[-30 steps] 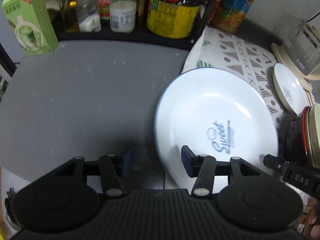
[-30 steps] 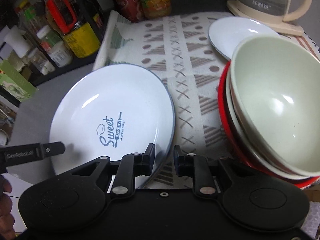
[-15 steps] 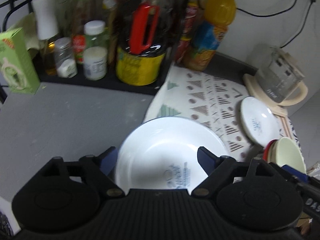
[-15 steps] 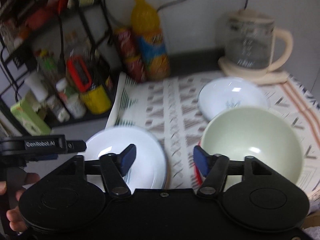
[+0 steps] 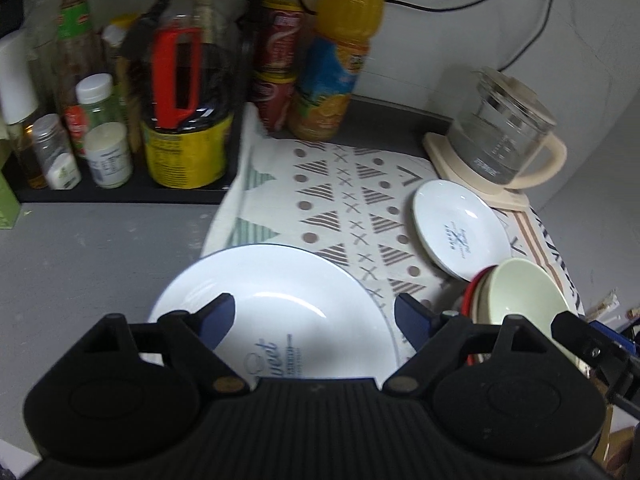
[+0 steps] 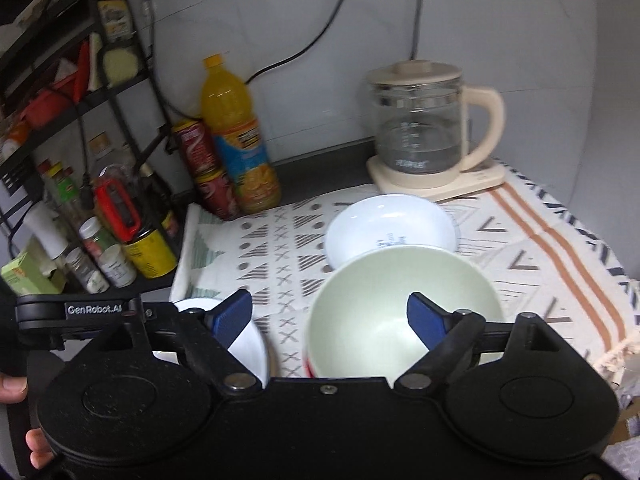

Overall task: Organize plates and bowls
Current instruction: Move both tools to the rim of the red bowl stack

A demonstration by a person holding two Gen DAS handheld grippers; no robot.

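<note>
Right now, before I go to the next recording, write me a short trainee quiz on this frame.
1. True or false: the large white plate lies partly on the patterned cloth.
2. What does the pale green bowl sit in?
A. the kettle
B. a stack with a red-rimmed bowl
C. the small white plate
3. Fill in: neither the left gripper nor the right gripper holds anything; their fingers stand ____.

Key: 1 true; 2 B; 3 apart.
</note>
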